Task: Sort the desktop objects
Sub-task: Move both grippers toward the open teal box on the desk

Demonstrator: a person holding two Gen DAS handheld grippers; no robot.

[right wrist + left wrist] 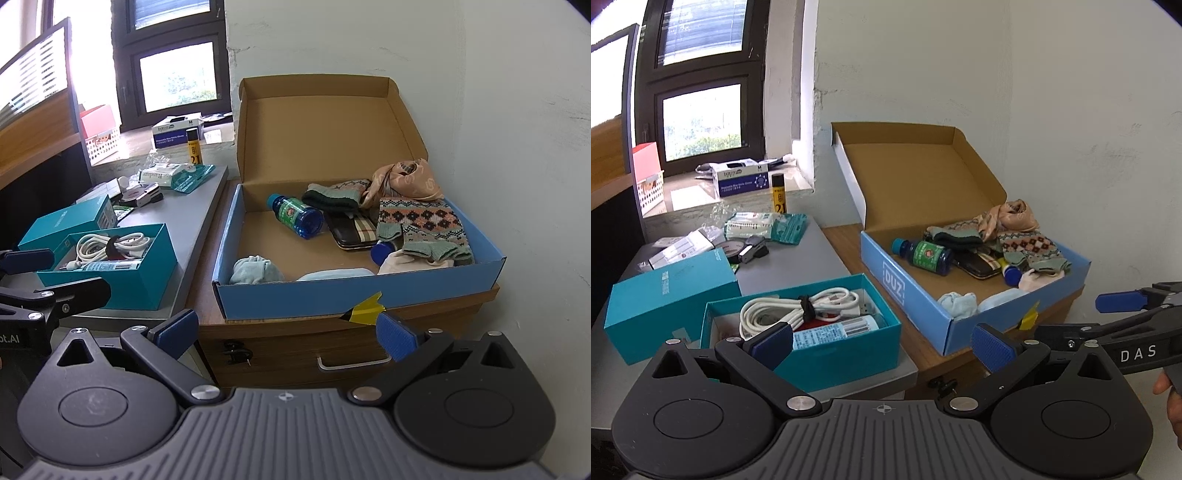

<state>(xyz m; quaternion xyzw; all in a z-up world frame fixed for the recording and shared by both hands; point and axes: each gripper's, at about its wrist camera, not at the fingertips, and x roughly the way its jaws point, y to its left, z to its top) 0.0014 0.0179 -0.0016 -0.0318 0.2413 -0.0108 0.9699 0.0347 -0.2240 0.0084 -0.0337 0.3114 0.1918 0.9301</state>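
Observation:
A blue cardboard box [295, 299] with its lid up stands on a wooden cabinet [332, 365]. Inside lie a blue bottle [295, 216] with a green label, patterned knit gloves [424, 225], a peach scarf [406, 181], a dark wallet [351, 232] and pale blue socks [255, 271]. To its left, a teal box [820, 350] holds a coiled white cable [798, 308] and a small labelled bottle [834, 330]. My left gripper [882, 345] is open just in front of the teal box, with nothing in it. Below the blue box's front wall, my right gripper [287, 334] is also open and holds nothing.
The teal lid [668, 299] lies left of the teal box on a grey table [798, 266], along with packets, a clip device [753, 251] and a yellow-black tube [778, 194]. A glove box [742, 181] rests on the windowsill. A white wall stands behind and to the right.

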